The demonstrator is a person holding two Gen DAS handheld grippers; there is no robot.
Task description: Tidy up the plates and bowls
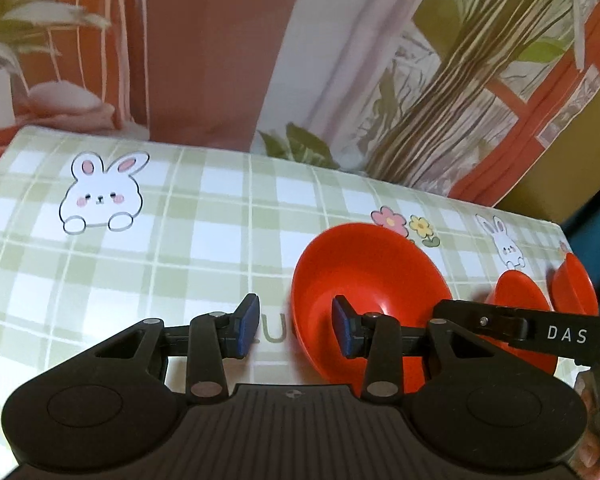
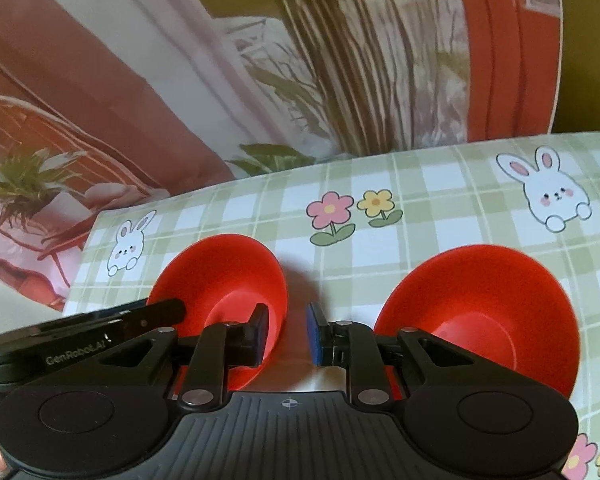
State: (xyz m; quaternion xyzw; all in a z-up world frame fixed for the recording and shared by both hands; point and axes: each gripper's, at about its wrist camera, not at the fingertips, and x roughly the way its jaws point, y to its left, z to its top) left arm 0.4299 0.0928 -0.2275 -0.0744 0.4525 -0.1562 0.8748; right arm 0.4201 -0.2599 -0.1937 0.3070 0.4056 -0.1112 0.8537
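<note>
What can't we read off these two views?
1. Right wrist: right gripper covers near rims of left red bowl and right red bowl.
2. Left wrist: middle red dish and edge red dish cut by that gripper's arm and frame edge.
3. Left wrist: tablecloth lettering partly blocked by left gripper.

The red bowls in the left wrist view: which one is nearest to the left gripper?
The largest-looking bowl, just left of the flower print: the left gripper straddles its near rim. The two other bowls sit further right, behind the right gripper's finger.
</note>
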